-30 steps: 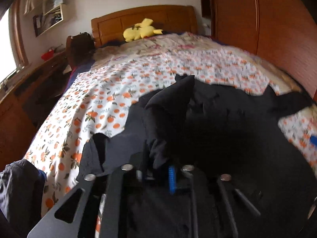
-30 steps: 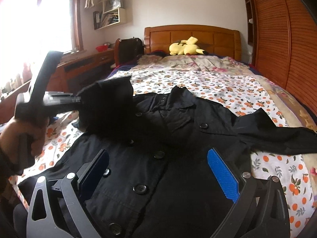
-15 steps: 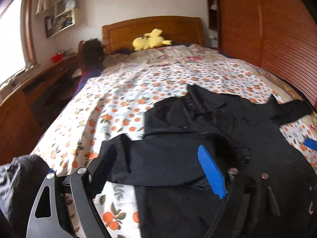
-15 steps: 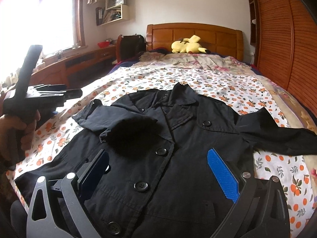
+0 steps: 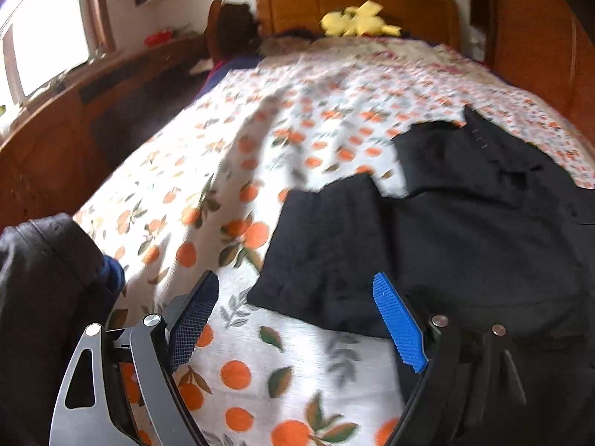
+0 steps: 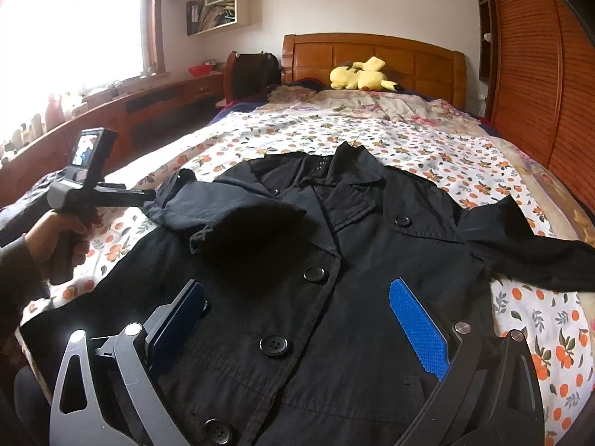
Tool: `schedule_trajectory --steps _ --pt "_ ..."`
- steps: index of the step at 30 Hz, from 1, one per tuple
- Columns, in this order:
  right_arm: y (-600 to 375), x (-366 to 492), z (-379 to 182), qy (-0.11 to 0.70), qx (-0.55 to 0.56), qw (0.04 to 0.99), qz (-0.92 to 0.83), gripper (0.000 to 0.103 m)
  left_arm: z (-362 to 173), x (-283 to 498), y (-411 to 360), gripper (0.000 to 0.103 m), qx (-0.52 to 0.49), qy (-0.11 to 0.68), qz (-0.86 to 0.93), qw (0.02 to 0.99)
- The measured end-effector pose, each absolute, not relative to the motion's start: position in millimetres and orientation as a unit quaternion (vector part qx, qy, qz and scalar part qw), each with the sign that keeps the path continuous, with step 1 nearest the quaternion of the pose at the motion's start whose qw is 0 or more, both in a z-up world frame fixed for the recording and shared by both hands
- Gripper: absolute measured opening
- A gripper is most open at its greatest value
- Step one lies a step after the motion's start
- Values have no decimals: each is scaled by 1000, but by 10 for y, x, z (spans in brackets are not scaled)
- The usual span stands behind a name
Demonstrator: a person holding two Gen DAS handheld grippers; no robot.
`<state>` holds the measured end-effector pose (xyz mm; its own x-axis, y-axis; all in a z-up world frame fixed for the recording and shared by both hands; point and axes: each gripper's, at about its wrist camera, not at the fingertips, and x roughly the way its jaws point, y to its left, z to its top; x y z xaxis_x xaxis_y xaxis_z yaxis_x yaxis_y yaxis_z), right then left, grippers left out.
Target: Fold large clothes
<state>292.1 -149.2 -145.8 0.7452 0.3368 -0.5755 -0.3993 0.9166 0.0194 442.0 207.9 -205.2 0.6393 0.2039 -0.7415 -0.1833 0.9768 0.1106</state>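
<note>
I've let go of the coat's left sleeve [image 6: 238, 219]; it lies folded across the chest ahead. My left gripper [image 5: 297, 319] and right gripper [image 6: 297, 319] gape wide, empty.

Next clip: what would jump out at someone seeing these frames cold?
A black button-front coat lies spread face up across the near half of the bed, on an orange-print bedsheet; one sleeve is folded in over its chest, the other stretches out to the right. At the far end, a yellow plush toy rests against the wooden headboard. Both the left gripper and the right gripper have jaws open and empty.
</note>
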Motion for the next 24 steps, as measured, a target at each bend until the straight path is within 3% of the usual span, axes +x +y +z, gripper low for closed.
schedule_trajectory --steps 13,15,17,18,19,21,24 --pt "-1383 2989 -1552 309 -58 927 205 97 -2342 4621 2149 85 7 446 111 888" --pt "-1374 2999 -1557 310 -57 926 205 97 -2355 4638 2134 67 1 451 94 887" --pt "-1369 2997 -1554 310 -57 926 206 97 -2349 4643 2047 55 15 456 84 886" --pt "-1369 2998 -1553 310 -58 926 206 97 -2341 4643 2007 37 27 455 85 886" --pt "-1368 2997 -1552 309 -58 927 206 97 -2329 4644 1961 27 44 457 92 884" --pt "-1364 2994 -1544 308 -58 927 205 97 -2279 4631 1898 17 51 455 91 884" --pt "-1395 2972 -1519 305 -56 929 203 97 -2119 4564 1788 11 62 437 90 893"
